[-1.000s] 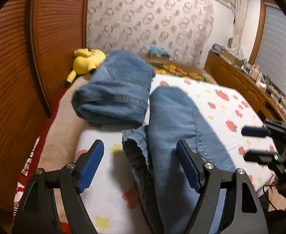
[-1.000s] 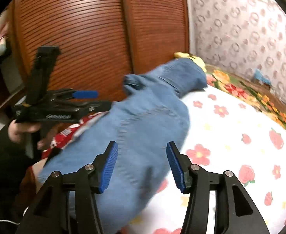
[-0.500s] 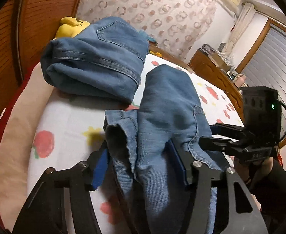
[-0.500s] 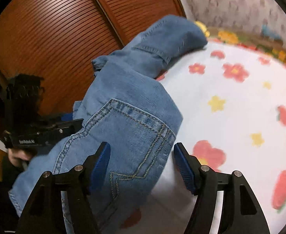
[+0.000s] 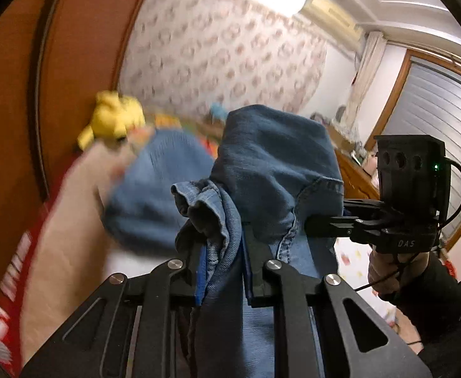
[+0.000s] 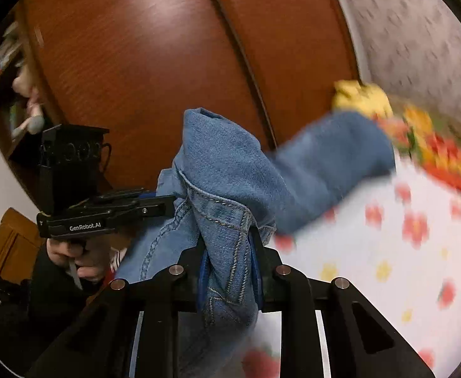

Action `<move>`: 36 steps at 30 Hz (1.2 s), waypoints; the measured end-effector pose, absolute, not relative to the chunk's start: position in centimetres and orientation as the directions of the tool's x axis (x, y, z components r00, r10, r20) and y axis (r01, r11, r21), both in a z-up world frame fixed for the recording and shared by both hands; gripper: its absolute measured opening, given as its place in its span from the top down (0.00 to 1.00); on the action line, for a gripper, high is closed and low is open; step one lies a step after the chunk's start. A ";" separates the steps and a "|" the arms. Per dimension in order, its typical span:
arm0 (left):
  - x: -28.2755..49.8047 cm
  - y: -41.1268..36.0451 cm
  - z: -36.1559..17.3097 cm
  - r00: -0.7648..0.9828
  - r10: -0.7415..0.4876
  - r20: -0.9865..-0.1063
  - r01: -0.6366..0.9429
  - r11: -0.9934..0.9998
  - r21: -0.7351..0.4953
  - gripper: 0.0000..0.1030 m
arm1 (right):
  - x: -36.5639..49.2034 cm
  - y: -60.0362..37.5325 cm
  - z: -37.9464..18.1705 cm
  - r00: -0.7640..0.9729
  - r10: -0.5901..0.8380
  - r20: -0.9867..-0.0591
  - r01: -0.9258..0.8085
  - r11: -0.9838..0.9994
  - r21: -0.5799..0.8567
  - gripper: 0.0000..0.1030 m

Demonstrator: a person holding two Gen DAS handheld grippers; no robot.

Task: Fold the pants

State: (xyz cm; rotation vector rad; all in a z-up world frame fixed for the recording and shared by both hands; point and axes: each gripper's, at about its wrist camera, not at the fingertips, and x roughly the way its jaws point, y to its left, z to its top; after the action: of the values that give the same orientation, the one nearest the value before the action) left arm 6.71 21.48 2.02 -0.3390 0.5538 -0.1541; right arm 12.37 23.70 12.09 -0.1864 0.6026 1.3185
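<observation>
Blue denim pants are bunched and raised off the bed. In the left wrist view my left gripper is closing, its blue pads pressing on a gathered hem of the denim. My right gripper, held by a hand in a dark sleeve, comes in from the right and bites the same cloth at a seam. In the right wrist view my right gripper is closing too, pinching a stitched fold of the pants. My left gripper grips the cloth from the left. The rest of the pants trails blurred towards the bed's far end.
A white bedsheet with red flowers and yellow stars covers the bed. A yellow plush toy lies at the far end by the wooden slatted door. A low wooden dresser runs along the right wall.
Both grippers went from open over the flat denim to closed on it. The gripped cloth has risen off the bed and now stands bunched between the two grippers.
</observation>
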 end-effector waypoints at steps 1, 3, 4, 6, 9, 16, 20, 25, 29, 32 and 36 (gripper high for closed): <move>7.1 22.0 3.5 0.854 -0.213 -0.475 0.050 0.942 -0.332 0.81 | 12.7 24.4 13.2 0.130 0.857 -0.498 -0.950 0.251 0.183 0.78; 8.2 23.3 6.0 0.872 -0.166 -0.461 0.035 0.960 -0.278 0.81 | 14.0 26.6 15.1 0.151 0.870 -0.470 -0.958 0.246 0.148 0.78; 9.1 23.9 7.1 0.879 -0.146 -0.454 0.032 0.968 -0.249 0.81 | 14.7 27.3 15.7 0.166 0.874 -0.456 -0.959 0.252 0.134 0.78; 12.3 24.9 9.1 0.882 -0.102 -0.461 0.018 0.983 -0.183 0.81 | 17.0 28.9 16.5 0.185 0.884 -0.429 -0.954 0.267 0.139 0.78; 18.4 25.9 9.1 0.853 -0.077 -0.516 0.006 0.990 -0.138 0.81 | 21.4 31.3 16.1 0.224 0.881 -0.417 -0.934 0.316 0.166 0.78; 29.8 27.4 1.9 0.733 -0.026 -0.680 -0.037 0.996 -0.077 0.79 | 32.0 37.8 9.9 0.374 0.741 -0.558 -0.834 0.532 0.148 0.57; 32.5 28.0 -2.6 0.658 -0.017 -0.752 -0.055 0.996 -0.070 0.78 | 35.0 39.2 6.9 0.423 0.660 -0.621 -0.782 0.612 0.117 0.56; 32.4 28.2 -2.9 0.645 -0.011 -0.764 -0.055 0.997 -0.061 0.72 | 34.9 38.9 7.8 0.432 0.693 -0.577 -0.798 0.592 0.113 0.55; 31.6 28.4 -1.6 0.671 0.040 -0.740 -0.087 0.996 -0.026 0.50 | 32.9 38.4 8.3 0.410 0.723 -0.557 -0.824 0.555 0.115 0.55; 29.8 27.5 0.4 0.701 0.067 -0.710 -0.099 0.995 -0.003 0.34 | 31.6 38.0 8.6 0.420 0.729 -0.541 -0.828 0.551 0.100 0.55; 27.0 25.4 2.6 0.754 0.062 -0.654 -0.079 0.997 0.003 0.25 | 28.0 33.4 8.9 0.456 0.726 -0.515 -0.815 0.573 0.086 0.55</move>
State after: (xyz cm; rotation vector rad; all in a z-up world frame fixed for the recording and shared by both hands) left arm 27.03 25.45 2.56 -0.0251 0.7128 0.0769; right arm 28.02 33.38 8.94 -0.1823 0.5413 0.9560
